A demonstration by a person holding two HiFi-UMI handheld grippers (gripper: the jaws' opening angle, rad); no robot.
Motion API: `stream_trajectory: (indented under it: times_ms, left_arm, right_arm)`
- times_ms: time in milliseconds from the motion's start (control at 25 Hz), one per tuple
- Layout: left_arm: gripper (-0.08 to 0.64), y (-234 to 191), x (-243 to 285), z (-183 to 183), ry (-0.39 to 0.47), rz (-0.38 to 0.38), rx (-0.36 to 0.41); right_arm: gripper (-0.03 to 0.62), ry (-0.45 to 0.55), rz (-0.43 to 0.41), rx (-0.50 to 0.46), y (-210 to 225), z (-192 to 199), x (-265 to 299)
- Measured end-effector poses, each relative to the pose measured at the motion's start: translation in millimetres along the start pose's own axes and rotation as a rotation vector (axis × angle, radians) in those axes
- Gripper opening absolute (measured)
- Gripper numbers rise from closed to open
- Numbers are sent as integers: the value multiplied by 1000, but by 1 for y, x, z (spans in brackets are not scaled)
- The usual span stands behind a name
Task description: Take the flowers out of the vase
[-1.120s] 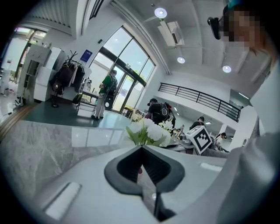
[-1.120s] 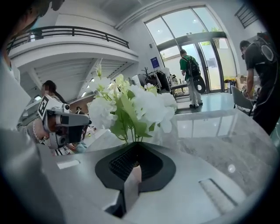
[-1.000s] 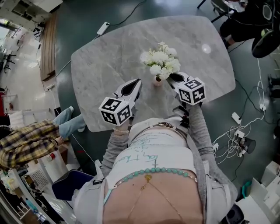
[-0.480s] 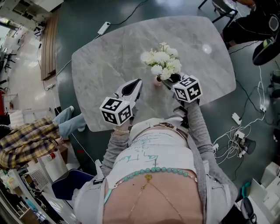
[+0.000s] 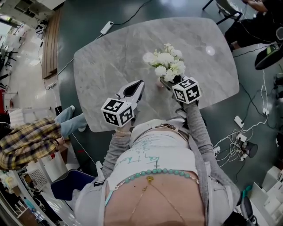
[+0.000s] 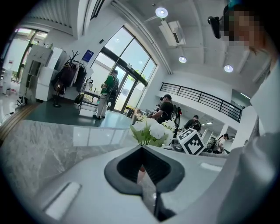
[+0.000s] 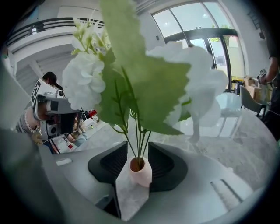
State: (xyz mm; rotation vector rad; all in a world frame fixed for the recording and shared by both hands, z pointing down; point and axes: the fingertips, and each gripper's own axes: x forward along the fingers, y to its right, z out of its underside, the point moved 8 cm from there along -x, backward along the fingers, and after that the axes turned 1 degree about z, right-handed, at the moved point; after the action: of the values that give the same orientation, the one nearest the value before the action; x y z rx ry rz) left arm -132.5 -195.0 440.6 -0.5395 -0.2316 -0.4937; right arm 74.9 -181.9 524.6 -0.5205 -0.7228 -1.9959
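White flowers [image 5: 166, 62] with green leaves stand in a small pink vase [image 7: 140, 171] on the marble table [image 5: 106, 57]. My right gripper [image 5: 166, 83] is at the vase. In the right gripper view it [image 7: 138, 151] is open, and the thin green stems [image 7: 138, 138] rise in the gap between its jaws without touching them. The vase's mouth sits just past the fingertips. My left gripper [image 5: 140, 82] hovers over the table to the left of the vase, shut and empty. Its own view shows the flowers [image 6: 151, 131] just ahead of its tip [image 6: 142, 148].
The table's near edge runs just below both grippers. Cables and a power strip [image 5: 239, 120] lie on the floor to the right. A person in a plaid shirt [image 5: 26, 143] stands at the left, and someone sits on a chair [image 5: 230, 9] at the far right.
My right gripper has moved left and forward to the vase, so the stems now stand between its jaws. The left gripper has stayed where it was.
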Motion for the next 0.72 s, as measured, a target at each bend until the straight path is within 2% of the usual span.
stream_trajectory:
  times_ms: [440,720]
  left_arm:
    - [0,0,1,7,5,-11,-15]
    - [0,4,-3,6,10,-23,-22]
  right_arm:
    - [151,58,-1,-3,9,-4,9]
    - [106,60,-19,1,9,-6,3]
